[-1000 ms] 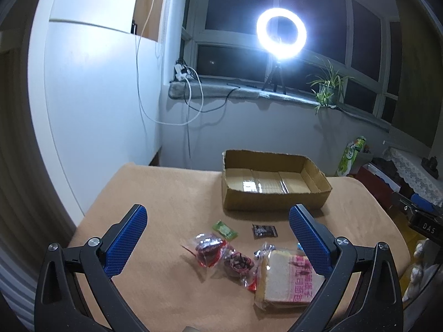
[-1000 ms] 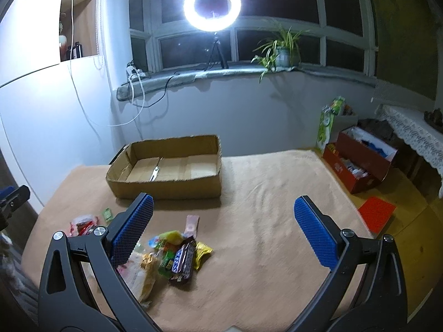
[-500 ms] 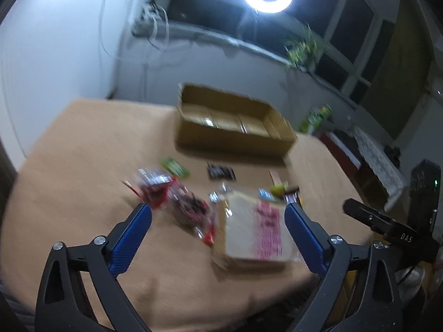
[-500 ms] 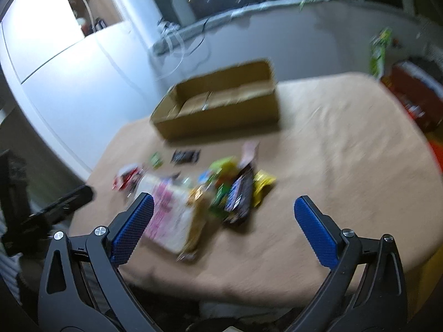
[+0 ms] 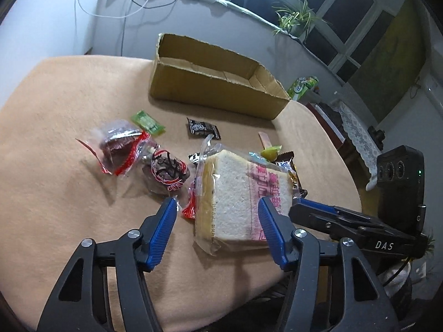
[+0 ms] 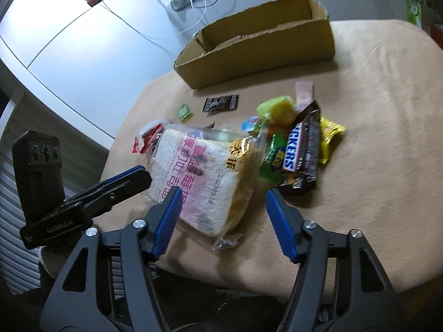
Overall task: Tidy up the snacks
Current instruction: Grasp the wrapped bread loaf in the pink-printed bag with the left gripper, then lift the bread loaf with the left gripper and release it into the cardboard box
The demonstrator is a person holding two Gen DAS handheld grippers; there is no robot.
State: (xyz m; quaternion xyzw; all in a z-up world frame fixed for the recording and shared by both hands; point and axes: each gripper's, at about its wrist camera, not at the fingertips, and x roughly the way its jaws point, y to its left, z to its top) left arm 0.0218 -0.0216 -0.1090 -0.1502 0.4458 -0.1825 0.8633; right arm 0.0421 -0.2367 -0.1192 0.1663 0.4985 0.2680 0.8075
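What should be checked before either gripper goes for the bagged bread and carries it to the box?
1. Bagged bread in reach, lying flat on the table: ok.
2. Left gripper free, jaws closing, nothing pinched yet: ok.
3. Right gripper free, jaws closing, bread's near corner between them, pads not pressing: ok.
4. Both grippers converge on the same bread; clash risk: not ok.
5. Cardboard box open on top, room inside: ok.
6. Snickers bar and other wrappers lean on the bread's far edge; whether they would be dragged along: cannot tell.
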